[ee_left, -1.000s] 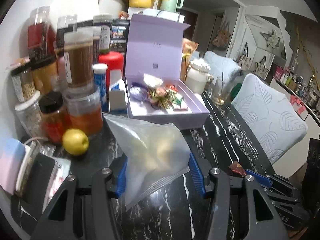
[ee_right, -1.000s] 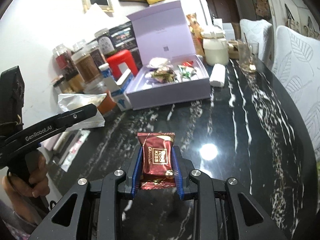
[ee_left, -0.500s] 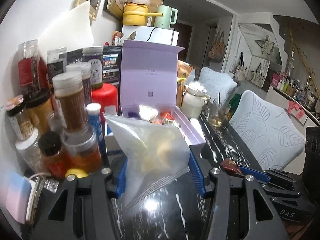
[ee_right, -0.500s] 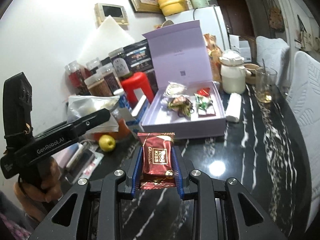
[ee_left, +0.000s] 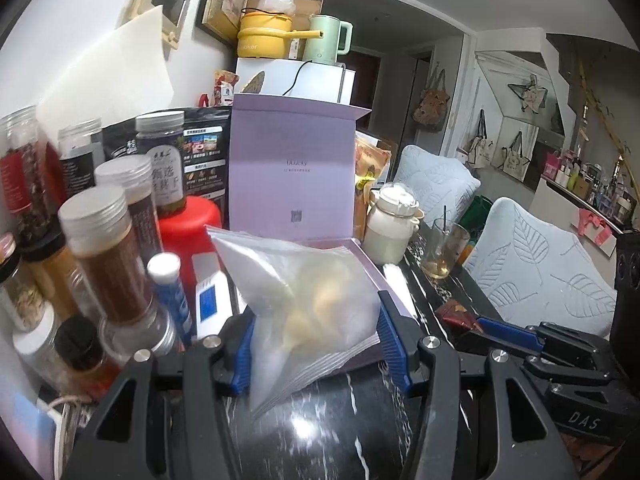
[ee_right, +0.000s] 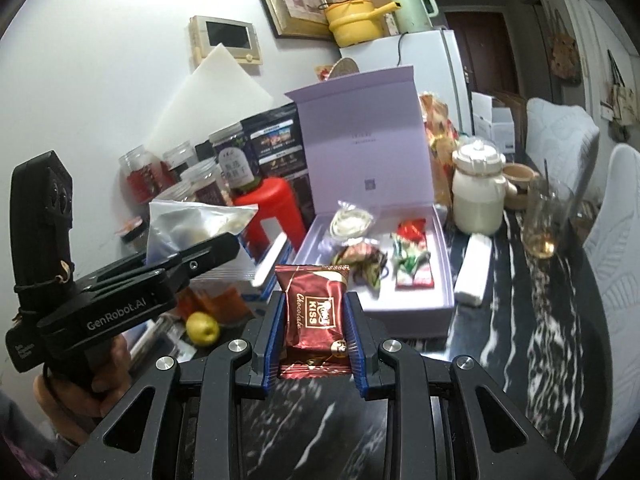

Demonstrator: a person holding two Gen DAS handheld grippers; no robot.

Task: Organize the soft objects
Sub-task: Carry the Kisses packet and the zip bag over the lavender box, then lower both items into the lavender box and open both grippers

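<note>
The left claw (ee_left: 316, 344) is clamped on a clear zip bag (ee_left: 308, 304) with pale lumps inside, held above the black marble table (ee_left: 320, 424). To its left stand spice jars (ee_left: 100, 248); just ahead and slightly right sits the open lilac box (ee_right: 384, 280), lid upright. The right claw (ee_right: 314, 336) is clamped on a red chocolate packet (ee_right: 316, 316), held upright between the blue pads (ee_right: 356, 340). Ahead of it lie wrapped sweets (ee_right: 372, 256) inside the box; off to its left rests a yellow fruit (ee_right: 203, 328), to its right a drinking glass (ee_right: 544, 224).
</note>
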